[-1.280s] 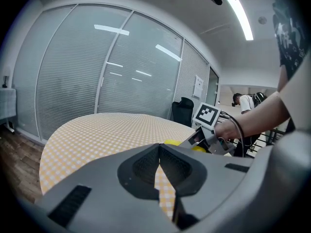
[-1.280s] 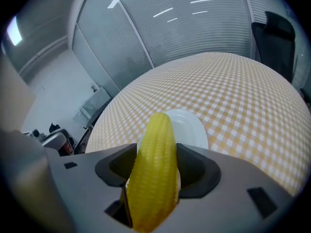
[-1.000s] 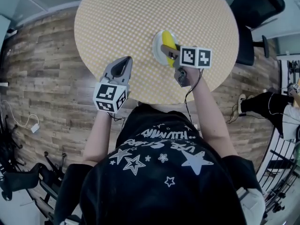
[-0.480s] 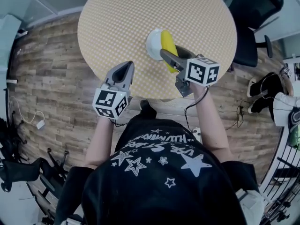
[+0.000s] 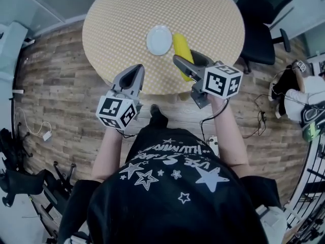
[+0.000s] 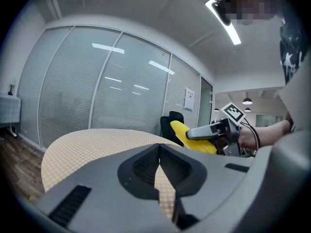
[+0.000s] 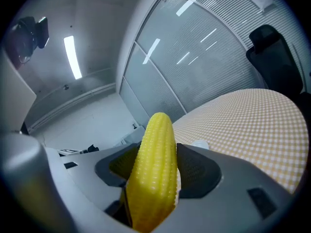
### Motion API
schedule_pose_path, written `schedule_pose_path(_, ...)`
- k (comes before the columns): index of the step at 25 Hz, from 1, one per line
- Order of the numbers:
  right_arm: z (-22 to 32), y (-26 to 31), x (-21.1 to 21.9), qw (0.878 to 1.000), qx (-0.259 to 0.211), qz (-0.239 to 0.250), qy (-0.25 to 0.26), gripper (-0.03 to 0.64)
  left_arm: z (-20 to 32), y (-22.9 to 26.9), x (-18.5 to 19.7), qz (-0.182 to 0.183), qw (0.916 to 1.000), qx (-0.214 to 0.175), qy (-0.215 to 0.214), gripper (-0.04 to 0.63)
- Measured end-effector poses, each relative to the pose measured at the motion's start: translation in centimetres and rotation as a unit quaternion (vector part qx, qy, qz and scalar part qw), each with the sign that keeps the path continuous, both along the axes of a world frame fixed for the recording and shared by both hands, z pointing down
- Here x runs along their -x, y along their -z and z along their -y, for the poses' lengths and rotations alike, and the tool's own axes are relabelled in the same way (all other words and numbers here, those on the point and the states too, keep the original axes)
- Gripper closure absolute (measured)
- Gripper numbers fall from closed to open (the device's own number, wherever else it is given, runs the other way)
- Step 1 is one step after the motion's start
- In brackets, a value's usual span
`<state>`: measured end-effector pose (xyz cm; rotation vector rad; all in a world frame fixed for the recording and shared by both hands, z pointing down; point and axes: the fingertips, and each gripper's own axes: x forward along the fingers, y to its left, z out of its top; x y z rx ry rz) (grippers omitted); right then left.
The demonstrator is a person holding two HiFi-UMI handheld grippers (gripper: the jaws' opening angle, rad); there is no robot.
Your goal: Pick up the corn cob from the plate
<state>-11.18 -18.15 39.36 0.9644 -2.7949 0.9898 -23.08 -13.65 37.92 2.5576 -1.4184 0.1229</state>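
Observation:
The yellow corn cob [image 5: 181,47] is held in the air above the table's near edge, to the right of the white plate [image 5: 159,39], which lies bare on the round checked table [image 5: 132,19]. My right gripper [image 5: 187,61] is shut on the cob's lower half. In the right gripper view the cob [image 7: 154,169] stands upright between the dark pads [image 7: 197,171], and a bit of the plate [image 7: 198,143] shows behind. My left gripper [image 5: 134,71] hovers at the table's near edge, left of the plate, shut with nothing in it. The left gripper view shows the cob [image 6: 187,134] at the right.
A black office chair [image 5: 261,22] stands to the right of the table. Wood-plank floor [image 5: 56,85] surrounds it. Cables [image 5: 30,131] lie on the floor at the left. A seated person's legs [image 5: 299,93] are at the far right. Glass partition walls [image 6: 97,96] stand behind the table.
The right gripper has lifted the corn cob off the plate and drawn it right and toward me. The plate now lies bare. The left gripper has stayed shut in about the same place.

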Motion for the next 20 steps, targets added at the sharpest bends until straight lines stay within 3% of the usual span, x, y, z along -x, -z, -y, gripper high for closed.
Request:
schedule_pose_path(11,-6.6,3.0,-5.0,0.999,-0.045,0.009,-0.012,0.351,-6.9,3.0,-4.6,-0.002,0.9996,-0.029,0.002,0.589)
schedule_pose_path(20,-11.7,2.8,-6.9,0.998,-0.063,0.004,0.015,0.351,-12.2,4.1,-7.0,0.003,0.9985,-0.05,0.021,0.589)
